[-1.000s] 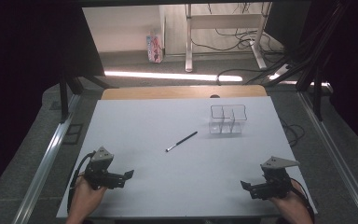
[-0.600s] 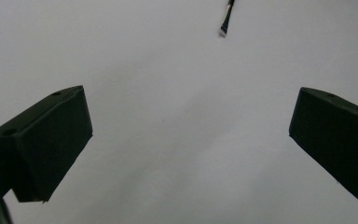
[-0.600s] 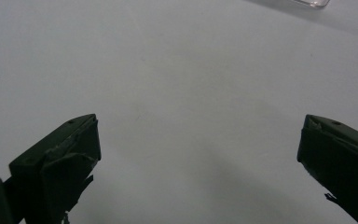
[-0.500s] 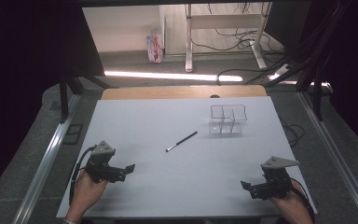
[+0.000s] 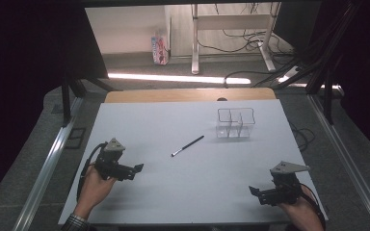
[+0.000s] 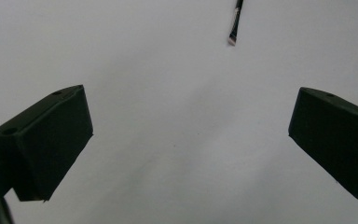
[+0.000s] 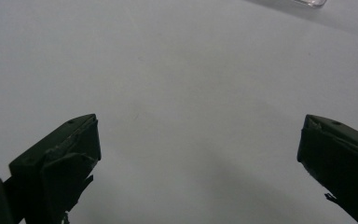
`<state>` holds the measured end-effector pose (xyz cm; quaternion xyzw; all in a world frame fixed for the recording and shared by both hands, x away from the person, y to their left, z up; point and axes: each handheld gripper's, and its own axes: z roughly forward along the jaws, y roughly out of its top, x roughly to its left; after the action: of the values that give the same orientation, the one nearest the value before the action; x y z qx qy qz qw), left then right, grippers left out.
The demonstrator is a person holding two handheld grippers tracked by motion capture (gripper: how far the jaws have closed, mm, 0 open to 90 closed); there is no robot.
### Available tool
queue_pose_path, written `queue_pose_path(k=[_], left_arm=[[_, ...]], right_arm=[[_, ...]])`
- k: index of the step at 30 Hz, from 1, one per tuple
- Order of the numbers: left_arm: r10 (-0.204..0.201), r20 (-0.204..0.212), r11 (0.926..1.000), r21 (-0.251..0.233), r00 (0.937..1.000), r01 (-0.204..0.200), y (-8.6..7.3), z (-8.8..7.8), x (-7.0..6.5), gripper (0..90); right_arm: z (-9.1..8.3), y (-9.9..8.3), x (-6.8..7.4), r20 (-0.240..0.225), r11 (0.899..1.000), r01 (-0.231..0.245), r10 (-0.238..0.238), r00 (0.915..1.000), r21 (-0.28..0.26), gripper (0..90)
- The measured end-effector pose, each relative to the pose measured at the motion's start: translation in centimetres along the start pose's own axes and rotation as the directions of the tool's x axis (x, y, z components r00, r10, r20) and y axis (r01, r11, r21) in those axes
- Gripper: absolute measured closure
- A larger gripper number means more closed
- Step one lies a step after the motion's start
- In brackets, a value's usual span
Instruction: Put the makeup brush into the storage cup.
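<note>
Bare table (image 5: 183,192) between left tongs (image 5: 137,169) and brush (image 5: 188,145), perhaps.

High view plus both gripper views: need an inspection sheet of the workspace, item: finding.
Surface: white table top, bare around the items.
Job's things: black pen lying flat mid-table; clear divided organizer upright behind it, apart from the pen.
Clutter: nothing seen.
Grippers: left gripper open, aimed toward the pen; right gripper open, over bare table.
Cables: black cable trailing from the left gripper; loose cables on the floor beyond the table.
Surroundings: carton on the floor, desk legs behind.
</note>
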<state>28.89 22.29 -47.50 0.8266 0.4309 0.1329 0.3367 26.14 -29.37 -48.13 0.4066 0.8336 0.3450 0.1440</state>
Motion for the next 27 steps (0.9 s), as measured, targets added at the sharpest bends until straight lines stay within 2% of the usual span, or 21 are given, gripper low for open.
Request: queue_pose_path(k=[6,16,20,27], left_arm=[[0.000,-0.004,0.9998,0.018,1.0000,0.000,0.8,0.5,0.3,0.7],[-0.011,0.018,0.9996,0.024,0.9998,0.011,1.9,1.2,0.7,1.8],[0.003,0.002,0.9984,0.057,1.0000,-0.003,2.6,1.6,0.8,1.7],[0.034,0.010,0.9935,0.109,0.9994,-0.035,4.1,2.7,0.6,1.0]], right_arm=[[-0.1,0.0,-0.1,0.002,1.000,-0.006,0.006,1.0000,0.003,0.0],[0.0,-0.1,-0.1,0.021,1.000,-0.015,0.015,0.9997,0.013,0.0],[0.1,-0.1,-0.1,0.027,1.000,-0.020,0.019,0.9994,0.018,0.0],[0.2,-0.1,0.0,0.041,0.999,-0.014,0.013,0.9991,0.032,0.0]])
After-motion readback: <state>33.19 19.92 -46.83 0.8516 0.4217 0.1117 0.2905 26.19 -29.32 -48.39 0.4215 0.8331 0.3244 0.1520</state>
